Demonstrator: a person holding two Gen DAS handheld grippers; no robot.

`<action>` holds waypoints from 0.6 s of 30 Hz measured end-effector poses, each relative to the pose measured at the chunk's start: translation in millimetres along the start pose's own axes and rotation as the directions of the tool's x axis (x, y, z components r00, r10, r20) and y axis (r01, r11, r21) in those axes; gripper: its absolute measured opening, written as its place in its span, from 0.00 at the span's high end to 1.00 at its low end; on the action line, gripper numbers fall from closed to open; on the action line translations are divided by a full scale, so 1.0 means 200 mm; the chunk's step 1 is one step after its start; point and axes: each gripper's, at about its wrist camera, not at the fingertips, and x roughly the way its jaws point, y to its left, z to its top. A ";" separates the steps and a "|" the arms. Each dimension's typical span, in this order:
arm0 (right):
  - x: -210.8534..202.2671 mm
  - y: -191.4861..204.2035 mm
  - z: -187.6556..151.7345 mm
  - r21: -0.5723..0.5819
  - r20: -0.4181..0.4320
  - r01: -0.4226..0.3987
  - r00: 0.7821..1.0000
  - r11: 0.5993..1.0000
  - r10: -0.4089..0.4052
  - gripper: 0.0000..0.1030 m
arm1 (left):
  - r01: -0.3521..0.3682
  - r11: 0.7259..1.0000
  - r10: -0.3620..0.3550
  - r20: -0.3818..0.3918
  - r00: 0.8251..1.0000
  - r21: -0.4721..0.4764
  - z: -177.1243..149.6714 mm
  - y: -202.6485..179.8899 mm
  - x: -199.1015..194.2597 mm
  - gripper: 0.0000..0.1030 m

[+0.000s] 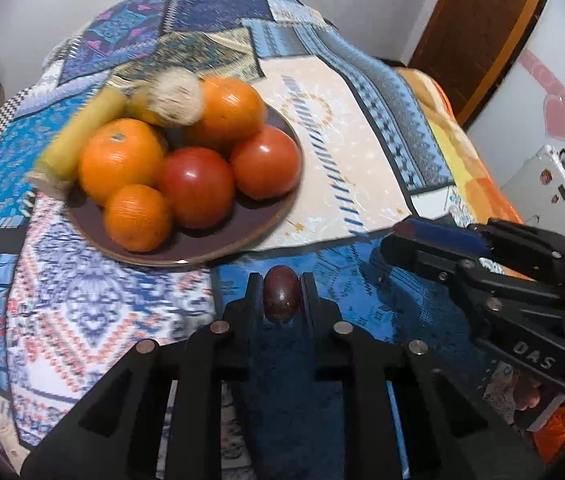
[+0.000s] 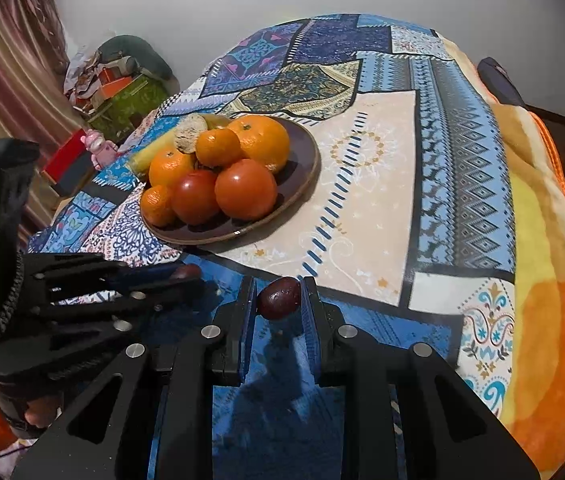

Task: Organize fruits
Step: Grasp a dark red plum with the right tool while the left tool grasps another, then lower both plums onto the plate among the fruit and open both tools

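A dark brown plate [image 1: 250,236] on the patterned tablecloth holds several oranges [image 1: 120,160], two red tomatoes [image 1: 196,186], a yellow banana [image 1: 82,132] and a pale round fruit [image 1: 180,98]. The plate also shows in the right wrist view [image 2: 306,160]. My left gripper [image 1: 281,300] is shut on a small dark purple fruit [image 1: 281,299], just in front of the plate. My right gripper [image 2: 278,300] is shut on another small dark purple fruit [image 2: 279,298], a little above the cloth. The right gripper shows at the right in the left wrist view [image 1: 422,236].
The table is covered by a blue patchwork cloth [image 2: 442,140]. An orange and yellow blanket [image 2: 542,280] lies at its right edge. Clutter and a red box [image 2: 66,160] stand on the floor at the left by a curtain. A wooden door [image 1: 482,32] is behind.
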 end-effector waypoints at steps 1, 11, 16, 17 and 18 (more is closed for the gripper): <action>0.00 0.01 0.01 -0.004 0.002 -0.002 1.000 1.000 0.002 0.80 | 0.000 1.000 0.000 0.013 1.000 -0.011 0.00 0.03 -0.03 0.83; 0.05 0.15 0.11 -0.061 0.026 -0.036 0.999 0.997 0.038 0.80 | -0.059 0.995 0.067 0.104 0.992 -0.080 0.07 0.27 -0.23 0.83; 0.09 0.23 0.16 -0.093 0.032 -0.049 0.998 0.994 0.052 0.80 | -0.085 0.990 0.098 0.117 0.988 -0.112 0.11 0.37 -0.25 0.83; 0.11 0.24 0.18 -0.097 0.032 -0.055 0.998 0.994 0.058 0.80 | -0.089 0.989 0.103 0.116 0.988 -0.116 0.11 0.39 -0.24 0.83; 0.12 0.25 0.19 -0.102 0.032 -0.059 0.998 0.993 0.063 0.80 | -0.091 0.988 0.105 0.115 0.988 -0.121 0.12 0.40 -0.24 0.83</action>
